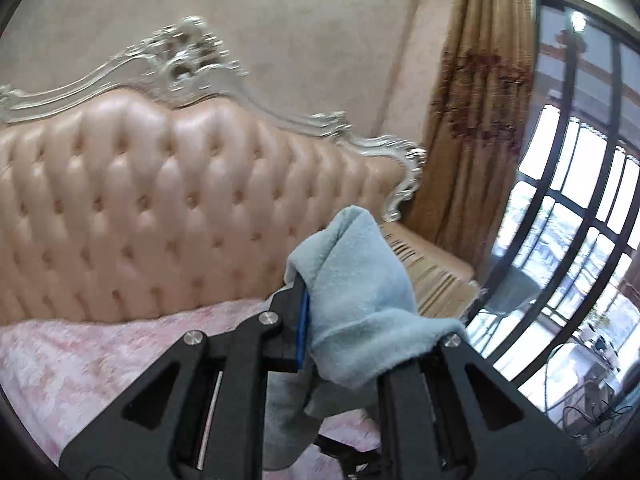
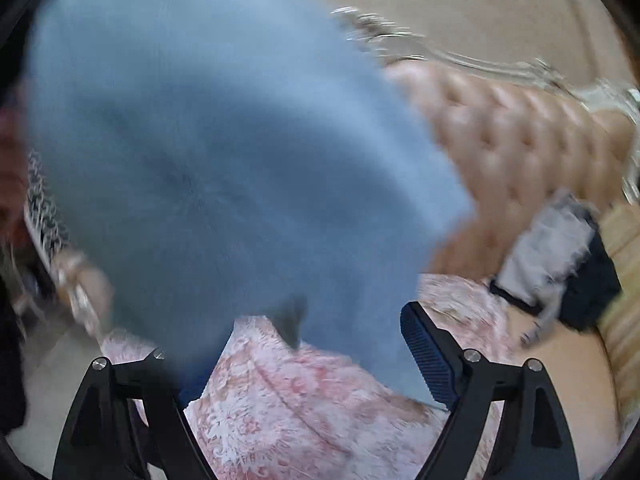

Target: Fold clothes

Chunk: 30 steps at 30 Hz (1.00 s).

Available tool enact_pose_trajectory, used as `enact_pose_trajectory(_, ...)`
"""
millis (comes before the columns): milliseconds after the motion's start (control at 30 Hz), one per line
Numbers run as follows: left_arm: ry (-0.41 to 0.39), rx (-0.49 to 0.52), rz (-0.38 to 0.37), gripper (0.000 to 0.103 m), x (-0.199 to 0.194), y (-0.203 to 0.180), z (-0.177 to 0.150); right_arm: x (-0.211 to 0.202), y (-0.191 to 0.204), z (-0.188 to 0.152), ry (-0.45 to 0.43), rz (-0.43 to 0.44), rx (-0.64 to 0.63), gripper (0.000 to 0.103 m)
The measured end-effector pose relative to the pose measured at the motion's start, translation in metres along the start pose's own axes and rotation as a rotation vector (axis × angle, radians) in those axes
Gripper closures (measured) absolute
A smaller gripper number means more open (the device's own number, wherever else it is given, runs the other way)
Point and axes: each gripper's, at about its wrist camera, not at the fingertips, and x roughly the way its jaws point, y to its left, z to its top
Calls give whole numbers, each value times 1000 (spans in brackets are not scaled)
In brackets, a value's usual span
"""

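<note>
A light blue fleece garment [image 1: 360,288] is pinched in my left gripper [image 1: 320,320], which is shut on it and holds it up above the bed; the cloth drapes over the right finger and hides both tips. In the right wrist view the same blue garment [image 2: 224,152] hangs large and blurred in front of the camera, its lower edge trailing over the pink bedspread [image 2: 304,408]. My right gripper [image 2: 308,356] stands wide open below it. The hanging cloth covers the left finger's tip, and the pads press on nothing.
A tufted peach headboard [image 1: 152,208] with a silver carved frame runs behind the bed. A gold curtain [image 1: 472,128] and a barred window [image 1: 580,240] are to the right. A grey and dark pile of clothes [image 2: 560,264] lies near the headboard, by a striped pillow [image 2: 624,280].
</note>
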Motion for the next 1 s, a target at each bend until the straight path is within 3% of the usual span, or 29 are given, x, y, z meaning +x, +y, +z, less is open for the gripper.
enact_pose_trajectory(33,14,-12,31,89,-1,9,-9,7,12,-1,-7,17,-11,20)
enact_pose_trajectory(67,29,-24,63,87,-2,19,-17,11,17,-3,-15,53,22,49)
enact_pose_trajectory(133,78,-41,182,85,5,46,-51,22,22,-10,14,142,128,97)
enact_pose_trajectory(200,150,-87,247,85,23,79,-92,35,31,-27,61,168,160,97)
enact_pose_trajectory(267,214,-139,290,85,38,107,-126,52,39,-50,142,130,136,97)
enact_pose_trajectory(333,283,-181,336,71,52,128,-170,67,40,-73,209,76,143,97)
enact_pose_trajectory(400,330,-193,403,40,61,142,-210,81,34,-95,273,37,179,97)
enact_pose_trajectory(533,347,-197,422,36,55,141,-267,101,31,-119,357,-6,185,97)
enact_pose_trajectory(667,376,-152,418,36,47,133,-290,111,38,-126,397,-23,173,97)
enact_pose_trajectory(800,400,-127,431,34,42,123,-291,108,38,-117,403,-15,186,97)
enact_pose_trajectory(933,394,-66,472,31,39,117,-286,99,45,-97,380,28,191,97)
enact_pose_trajectory(1000,386,-54,485,27,37,118,-284,93,52,-86,373,113,210,97)
